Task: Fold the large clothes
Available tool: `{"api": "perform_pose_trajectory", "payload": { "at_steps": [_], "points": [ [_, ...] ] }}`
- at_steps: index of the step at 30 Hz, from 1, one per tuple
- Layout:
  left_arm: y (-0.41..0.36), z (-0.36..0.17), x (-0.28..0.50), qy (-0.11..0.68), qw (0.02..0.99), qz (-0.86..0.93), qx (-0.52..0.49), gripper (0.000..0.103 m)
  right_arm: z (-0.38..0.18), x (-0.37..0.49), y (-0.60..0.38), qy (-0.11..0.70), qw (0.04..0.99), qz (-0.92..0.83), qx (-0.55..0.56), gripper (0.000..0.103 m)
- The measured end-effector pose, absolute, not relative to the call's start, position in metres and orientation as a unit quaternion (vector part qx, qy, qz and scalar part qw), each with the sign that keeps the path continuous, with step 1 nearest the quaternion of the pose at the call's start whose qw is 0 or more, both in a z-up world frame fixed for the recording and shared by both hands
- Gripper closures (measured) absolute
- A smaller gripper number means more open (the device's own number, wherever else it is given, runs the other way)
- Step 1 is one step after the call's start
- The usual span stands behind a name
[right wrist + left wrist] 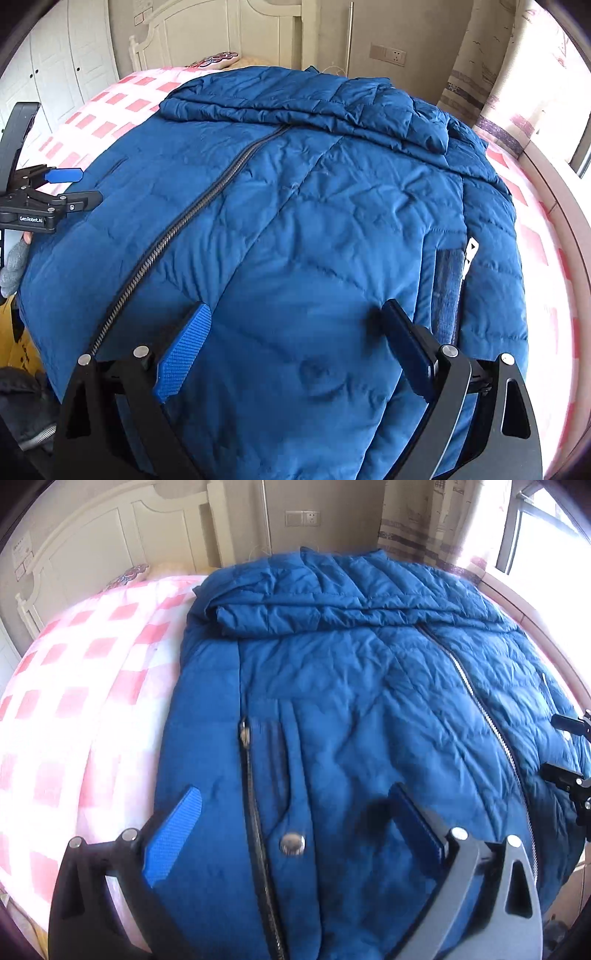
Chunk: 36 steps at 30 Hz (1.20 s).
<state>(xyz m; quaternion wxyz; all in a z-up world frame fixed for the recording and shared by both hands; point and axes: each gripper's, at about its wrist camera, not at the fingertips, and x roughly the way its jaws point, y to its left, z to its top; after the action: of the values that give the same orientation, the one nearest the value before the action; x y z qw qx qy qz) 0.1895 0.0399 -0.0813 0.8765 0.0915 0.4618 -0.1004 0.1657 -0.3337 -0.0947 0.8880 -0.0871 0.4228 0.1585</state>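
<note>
A large blue quilted jacket [351,686] lies front up on the bed, zipped, with its sleeves folded across the chest near the collar. In the left wrist view my left gripper [295,794] is open just above the hem, near a pocket zip and a metal snap [292,843]. The right gripper [557,746] shows at the right edge, also open. In the right wrist view the jacket [332,206] fills the frame. My right gripper [295,308] is open over the lower panel, right of the main zipper [192,214]. The left gripper [70,186] hovers open at the jacket's left edge.
A pink and white checked bedsheet [74,686] covers the bed. A white headboard [221,33] and a patterned pillow [216,59] stand at the far end. A curtain [491,74] and window lie to the right. A gloved hand [14,258] and a yellow item [14,343] sit at the left.
</note>
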Motion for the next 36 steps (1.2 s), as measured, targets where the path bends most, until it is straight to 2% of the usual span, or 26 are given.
{"api": "perform_pose_trajectory", "payload": {
  "at_steps": [3, 9, 13, 17, 22, 26, 33, 36],
  "points": [
    [0.051, -0.092, 0.179, 0.450, 0.884, -0.104, 0.079, 0.001, -0.096, 0.156, -0.339, 0.413, 0.895, 0.153, -0.074, 0.013],
    [0.053, -0.071, 0.141, 0.414, 0.900, -0.101, 0.091, 0.002, -0.077, 0.119, -0.345, 0.381, 0.913, 0.132, -0.065, 0.013],
    [0.048, -0.093, 0.122, 0.427, 0.890, -0.089, 0.133, 0.001, -0.106, 0.105, -0.368, 0.403, 0.906, 0.117, -0.048, 0.012],
    [0.064, -0.093, 0.122, 0.441, 0.889, -0.094, 0.071, 0.002, -0.101, 0.093, -0.380, 0.394, 0.913, 0.109, -0.013, 0.012],
    [0.022, -0.067, 0.093, 0.394, 0.900, -0.176, 0.070, 0.003, -0.087, 0.083, -0.368, 0.356, 0.926, 0.130, -0.004, 0.012],
    [-0.020, -0.097, 0.090, 0.409, 0.886, -0.168, 0.138, 0.001, -0.110, 0.087, -0.338, 0.370, 0.916, 0.142, -0.061, 0.011],
    [0.017, -0.088, 0.079, 0.393, 0.898, -0.167, 0.107, 0.001, -0.097, 0.070, -0.354, 0.348, 0.927, 0.110, -0.085, 0.012],
    [0.055, -0.097, 0.077, 0.409, 0.897, -0.147, 0.085, 0.001, -0.110, 0.067, -0.382, 0.369, 0.922, 0.110, -0.044, 0.011]
  ]
}}
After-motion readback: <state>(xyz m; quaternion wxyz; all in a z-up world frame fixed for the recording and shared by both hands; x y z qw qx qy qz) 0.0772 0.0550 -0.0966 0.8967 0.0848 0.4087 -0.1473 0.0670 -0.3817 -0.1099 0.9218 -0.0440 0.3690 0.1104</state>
